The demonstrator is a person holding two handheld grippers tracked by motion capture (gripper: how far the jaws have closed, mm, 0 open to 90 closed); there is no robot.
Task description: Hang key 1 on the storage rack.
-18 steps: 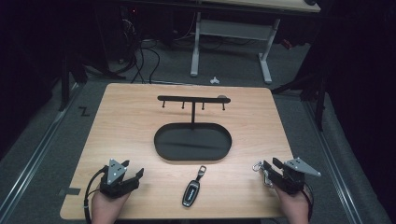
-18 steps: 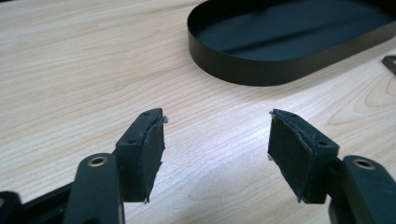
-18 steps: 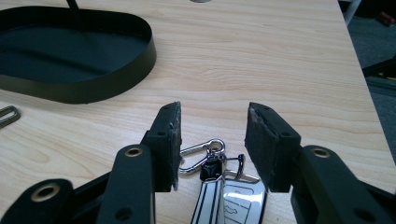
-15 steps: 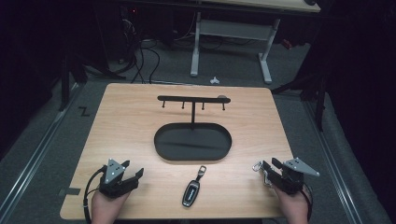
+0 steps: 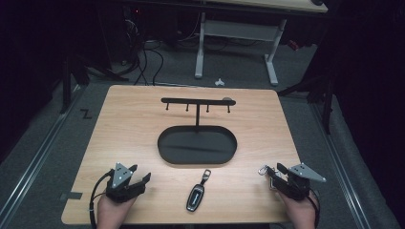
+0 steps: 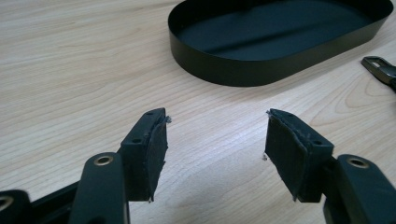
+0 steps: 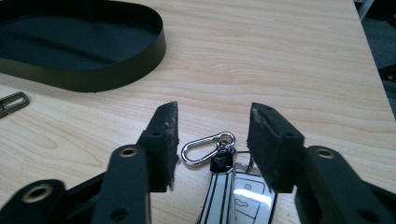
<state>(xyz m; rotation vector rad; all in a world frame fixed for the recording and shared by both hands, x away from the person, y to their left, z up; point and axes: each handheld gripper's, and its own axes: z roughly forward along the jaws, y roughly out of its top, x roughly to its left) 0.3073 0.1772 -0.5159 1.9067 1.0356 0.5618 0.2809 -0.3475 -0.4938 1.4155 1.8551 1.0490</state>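
White key fob point(image 7: 236, 196) between right gripper point(image 7: 212, 128) jaws — lower half cut off, grip unclear

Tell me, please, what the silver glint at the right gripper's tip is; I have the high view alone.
Observer: A silver carabiner on a pale key fob, lying between the right gripper's parted jaws.
Operator: Thank you. Does the left gripper hold anything?
Observer: No; the left gripper is open, with bare table between its pads.
Operator: What faces it?
Observer: The black tray, whose smooth wall is upright.
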